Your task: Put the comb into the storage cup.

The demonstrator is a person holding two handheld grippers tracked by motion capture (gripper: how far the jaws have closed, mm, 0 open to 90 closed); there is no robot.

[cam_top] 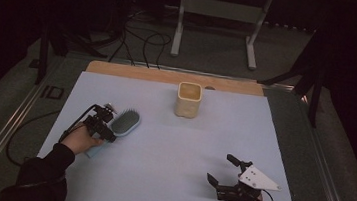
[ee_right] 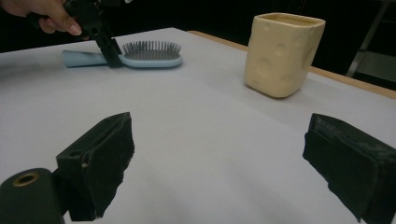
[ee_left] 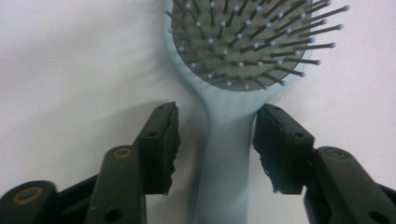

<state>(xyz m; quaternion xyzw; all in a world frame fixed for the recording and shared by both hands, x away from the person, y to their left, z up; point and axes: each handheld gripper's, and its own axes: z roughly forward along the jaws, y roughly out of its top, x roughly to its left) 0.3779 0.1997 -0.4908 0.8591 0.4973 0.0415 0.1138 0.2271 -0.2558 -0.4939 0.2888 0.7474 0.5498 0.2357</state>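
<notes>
Grip the hairbrush [ee_left: 224, 154] at its neck.
Your left gripper [ee_left: 215, 144] straddles the stiff, light, slippery handle unclenched; right gripper [ee_right: 219, 163] gapes, idle.

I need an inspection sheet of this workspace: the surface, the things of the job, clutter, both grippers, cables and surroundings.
Surface: pale blue sheet over a wooden table; the wood shows along the far edge.
Job's things: light blue hairbrush lying flat, bristles up, at the left; its handle sits between the left jaws.
Clutter: cream cup with cheese-like dimples, upright, near the far edge.
Grippers: left gripper straddles the handle, a gap visible at the left pad; contact at the right pad cannot be told. Right gripper wide open, nothing between its jaws.
Cables: black cables on the floor beyond the table.
Surroundings: dark room, white metal frame behind.
</notes>
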